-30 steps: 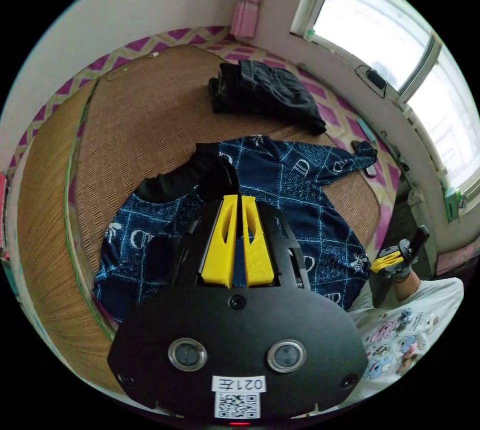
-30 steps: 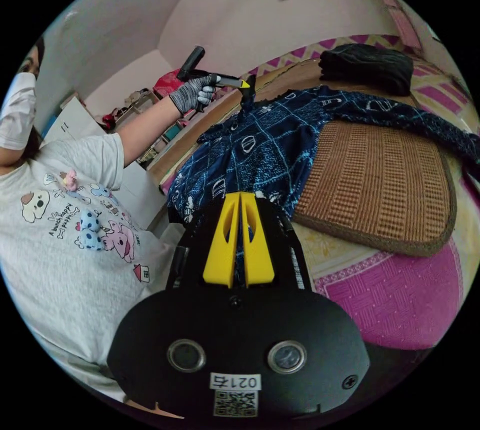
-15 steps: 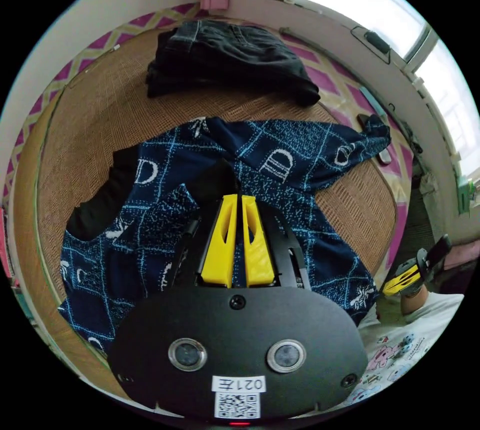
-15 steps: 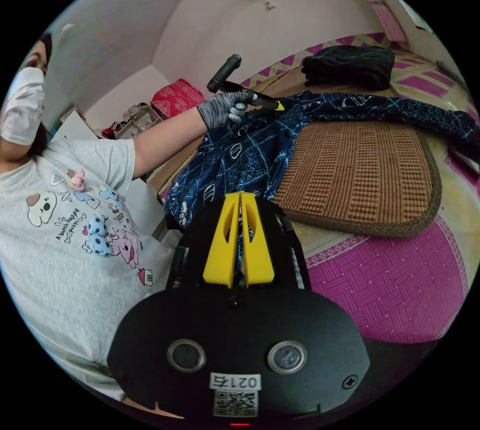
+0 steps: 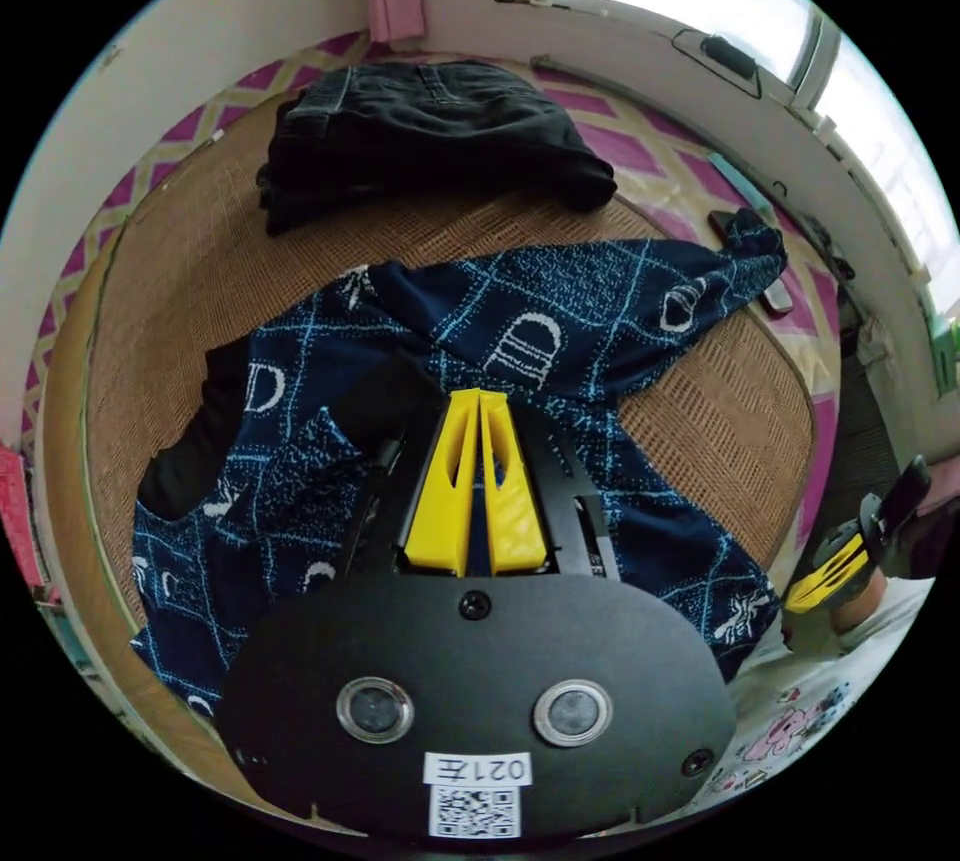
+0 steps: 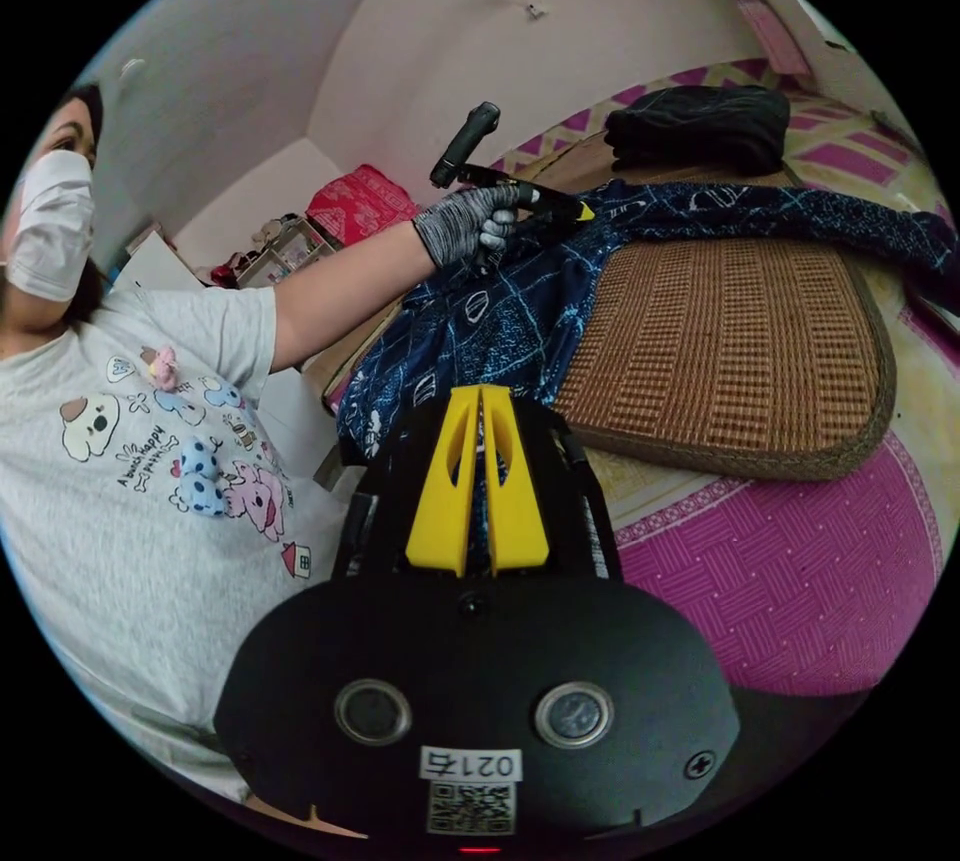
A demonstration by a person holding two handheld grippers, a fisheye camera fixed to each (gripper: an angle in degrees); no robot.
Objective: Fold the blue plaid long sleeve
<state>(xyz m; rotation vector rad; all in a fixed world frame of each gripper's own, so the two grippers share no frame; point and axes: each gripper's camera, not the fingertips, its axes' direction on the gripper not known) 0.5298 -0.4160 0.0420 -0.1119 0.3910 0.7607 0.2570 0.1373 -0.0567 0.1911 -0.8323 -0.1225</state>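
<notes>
Woven-rush mat (image 5: 700, 411) on the bed carries the blue plaid long sleeve (image 5: 560, 341), spread with one hem over the near edge. The left gripper (image 5: 478, 398) and right gripper (image 6: 482, 393) are both clamped on its cloth. Uneven pulling could drag it off. No containers.

One blue plaid long sleeve (image 5: 600, 321), one folded black garment (image 5: 420, 136), one woven mat (image 6: 740, 351), two tools: left tool (image 5: 478, 401), right tool (image 6: 482, 396).
</notes>
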